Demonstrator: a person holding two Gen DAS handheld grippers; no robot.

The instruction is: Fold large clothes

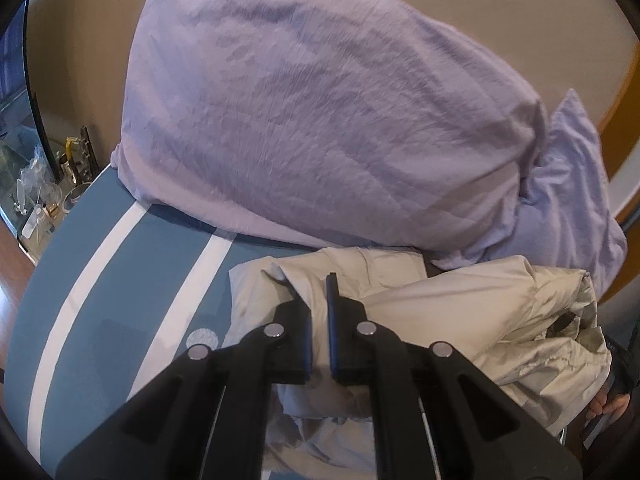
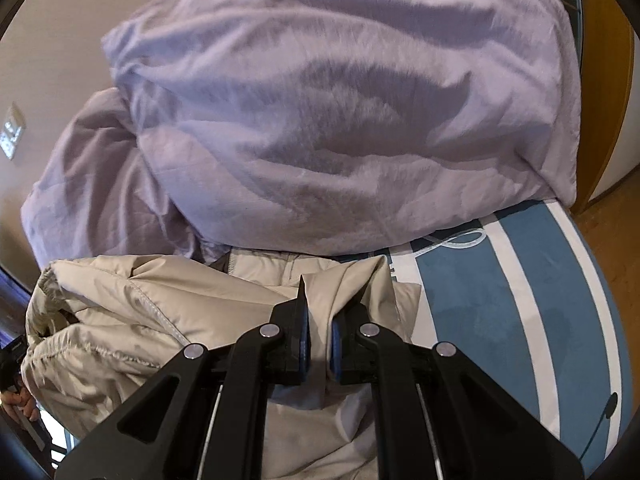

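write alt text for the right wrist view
The right hand-held gripper is closed on a fold of a beige jacket lying crumpled on a blue-and-white striped bed cover. Behind it sits a big lilac duvet.

Jacket (image 1: 460,304) hem cut off below — nightstand clutter (image 1: 44,196) indistinct.

No text, label, brand or number can be read in either view. The round pale emblem (image 1: 202,338) on the blue striped bed cover (image 1: 100,280) is blurred, and the white looping line (image 2: 456,240) printed on the cover spells nothing legible.
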